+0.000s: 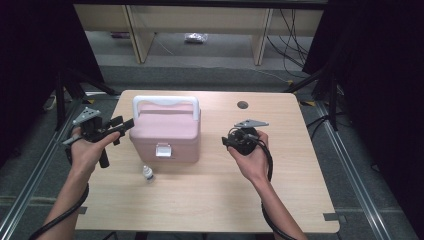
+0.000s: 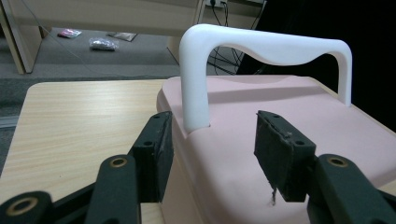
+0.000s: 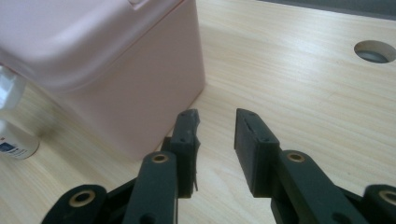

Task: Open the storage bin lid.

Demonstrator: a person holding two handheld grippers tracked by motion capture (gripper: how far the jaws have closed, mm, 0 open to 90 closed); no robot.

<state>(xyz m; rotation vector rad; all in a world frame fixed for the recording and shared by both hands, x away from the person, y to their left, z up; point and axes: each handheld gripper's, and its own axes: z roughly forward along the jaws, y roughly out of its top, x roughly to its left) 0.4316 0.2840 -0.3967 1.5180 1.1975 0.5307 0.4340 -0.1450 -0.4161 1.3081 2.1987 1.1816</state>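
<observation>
My left gripper (image 1: 120,131), jaws wide and empty, sat nearest the pink box (image 1: 165,135); my right gripper (image 1: 226,142), also wide, stood well apart.

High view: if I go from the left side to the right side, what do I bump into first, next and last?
Left gripper → pink box with its white handle → right gripper. The small bottle stands in front of the box, so it has no clear place in the order.

A light wooden bench (image 1: 210,200) with rounded corners fills the middle of the frame. A pink box with a white handle (image 1: 165,131) stands left of centre, a small bottle (image 1: 147,174) just below it. A round cable hole (image 1: 242,105) sits upper right.
</observation>
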